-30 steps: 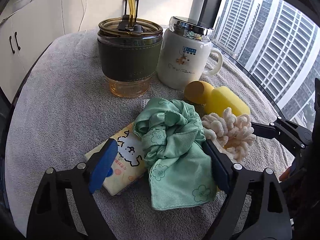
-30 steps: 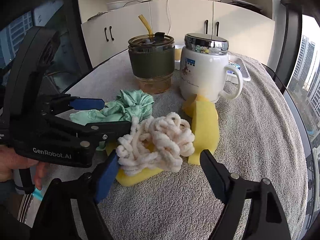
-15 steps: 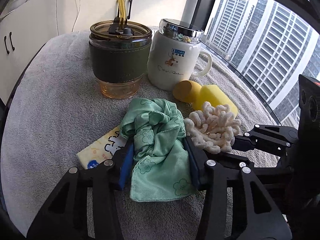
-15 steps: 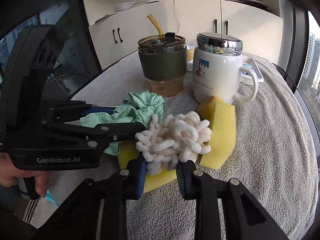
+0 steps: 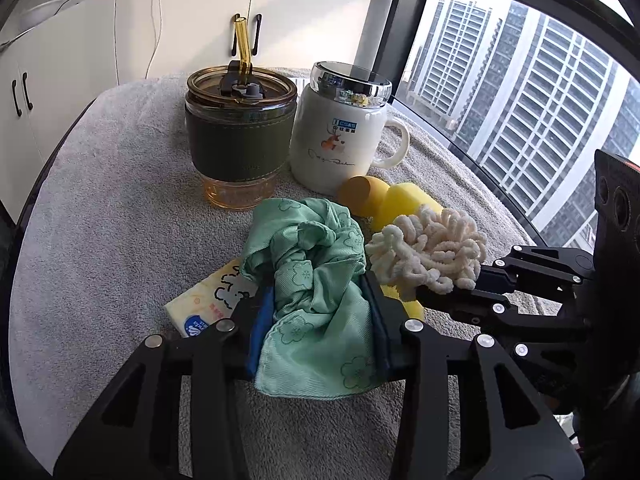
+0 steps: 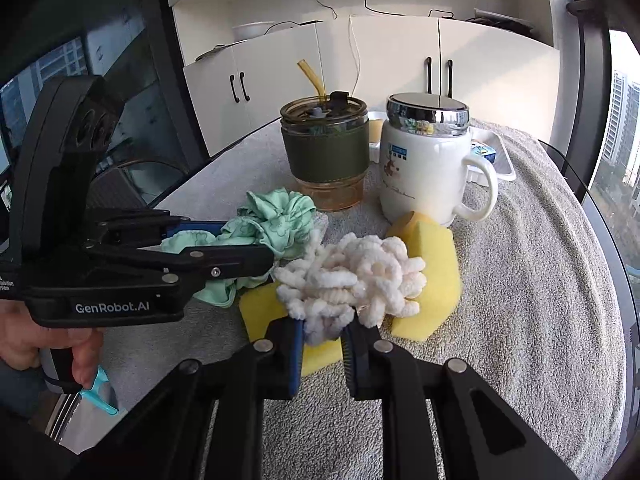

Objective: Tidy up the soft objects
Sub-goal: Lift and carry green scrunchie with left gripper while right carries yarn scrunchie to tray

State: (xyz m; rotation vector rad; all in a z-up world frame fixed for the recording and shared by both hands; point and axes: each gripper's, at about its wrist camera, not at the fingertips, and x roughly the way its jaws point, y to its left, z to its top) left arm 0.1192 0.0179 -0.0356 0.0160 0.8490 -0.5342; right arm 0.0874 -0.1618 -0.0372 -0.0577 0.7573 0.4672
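Right wrist: tray (image 6: 505, 162) holds small blue-white packet (image 6: 484, 151).

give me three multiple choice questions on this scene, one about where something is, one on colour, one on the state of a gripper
1. Where does the tissue pack lie?
A. on top of the white mug
B. on the grey towel, partly under the green cloth
C. inside the glass cup

2. What colour is the sleeve on the glass cup?
A. dark green
B. red
C. white

3. What is the right gripper doing?
A. wide open over the mug
B. shut on the fluffy cream scrunchie
C. shut on the straw

Answers:
1 B: the pack rests on the grey towel with the green cloth over one edge.
2 A: the band round the cup is dark green.
3 B: its fingers pinch the fluffy cream scrunchie above the yellow sponge.
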